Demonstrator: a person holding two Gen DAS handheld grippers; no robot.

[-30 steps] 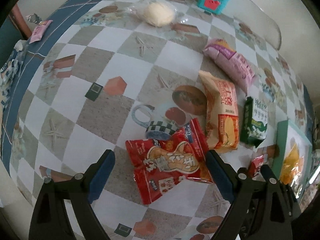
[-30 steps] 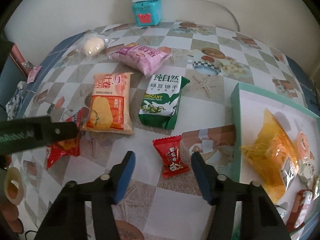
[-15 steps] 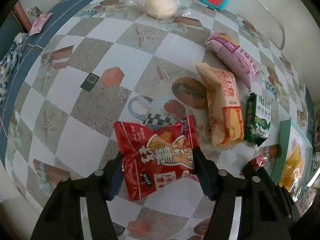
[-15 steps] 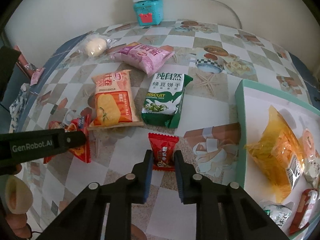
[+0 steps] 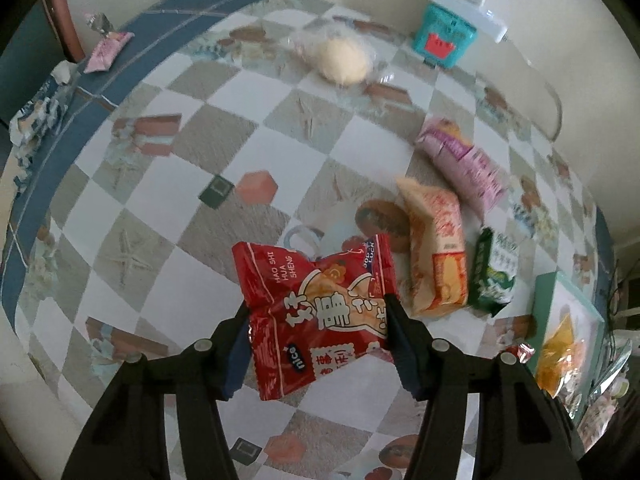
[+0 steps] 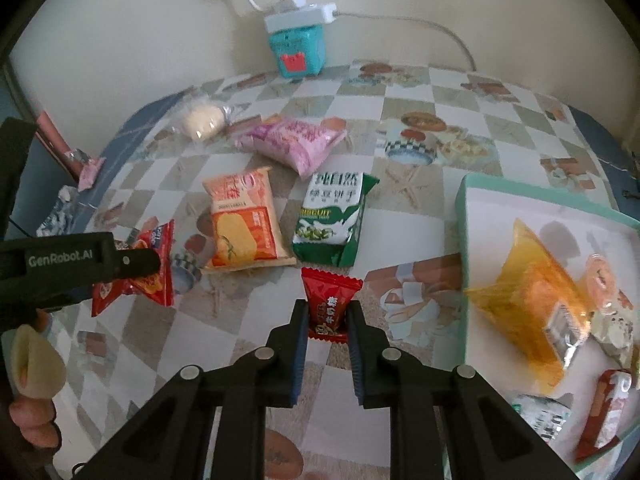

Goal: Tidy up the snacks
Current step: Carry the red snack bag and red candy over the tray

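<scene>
My left gripper (image 5: 317, 308) grips a red peanut bag (image 5: 316, 280) by its sides, its jaws still closing, and the bag hangs clear of the checkered tablecloth. The right wrist view shows that bag (image 6: 156, 284) at the left, under the left gripper's fingers (image 6: 132, 258). My right gripper (image 6: 327, 308) is shut on a small red candy packet (image 6: 326, 288), held just above the cloth. A teal-rimmed tray (image 6: 464, 240) lies to the right, holding an orange pack (image 6: 528, 296) and several small wrapped snacks.
On the cloth lie an orange cracker pack (image 6: 240, 220), a green biscuit pack (image 6: 332, 216), a pink pack (image 6: 292, 144) and a wrapped bun (image 6: 202, 120). A teal box (image 6: 296, 48) under a power strip stands at the wall. A person's hand (image 6: 32, 360) shows at the lower left.
Both grippers went from open around their packets to closed on them, then rose. The peanut bag and the candy packet have come up off the cloth.
</scene>
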